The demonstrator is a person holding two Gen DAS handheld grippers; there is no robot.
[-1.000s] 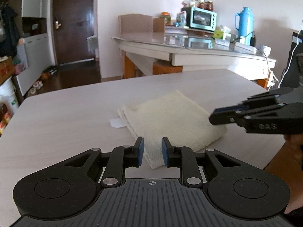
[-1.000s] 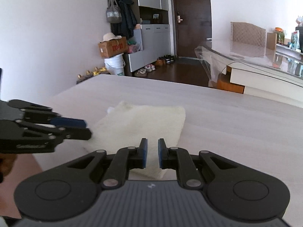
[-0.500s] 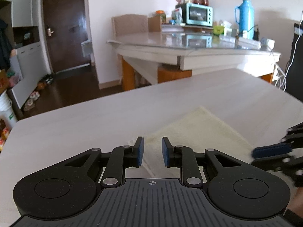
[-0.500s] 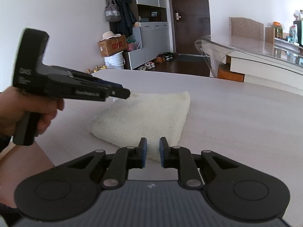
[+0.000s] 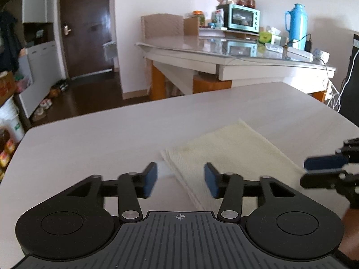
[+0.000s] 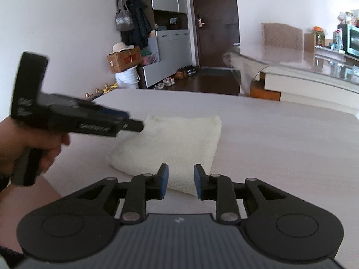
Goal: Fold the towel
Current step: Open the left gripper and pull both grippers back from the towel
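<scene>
A cream towel [image 5: 226, 154] lies folded into a thick rectangle on the pale bench [image 5: 89, 139], flat and free of both claws.

In the left wrist view the left claw [image 5: 180, 180] hovers above the near left corner of the towel with its blue-padded fingers [image 5: 149, 179] spread well apart and nothing between them. The towel's layered edge runs from just ahead of the gap toward the near right, passing under the right-hand finger. The right claw [image 5: 323, 170] enters at the right edge of that view, over the near right part of the towel; from this side it is blurred, and how its jaws stand cannot be read here.

In the right wrist view the right claw [image 6: 178, 183] has its fingers parted, less widely than the left pair, and empty. The towel [image 6: 177, 143] sits just beyond the fingertips, its near corner showing in the gap. The left claw [image 6: 132, 124], gripped by a hand [image 6: 29, 143], points in from the left with its tip over the far left edge of the towel.
</scene>
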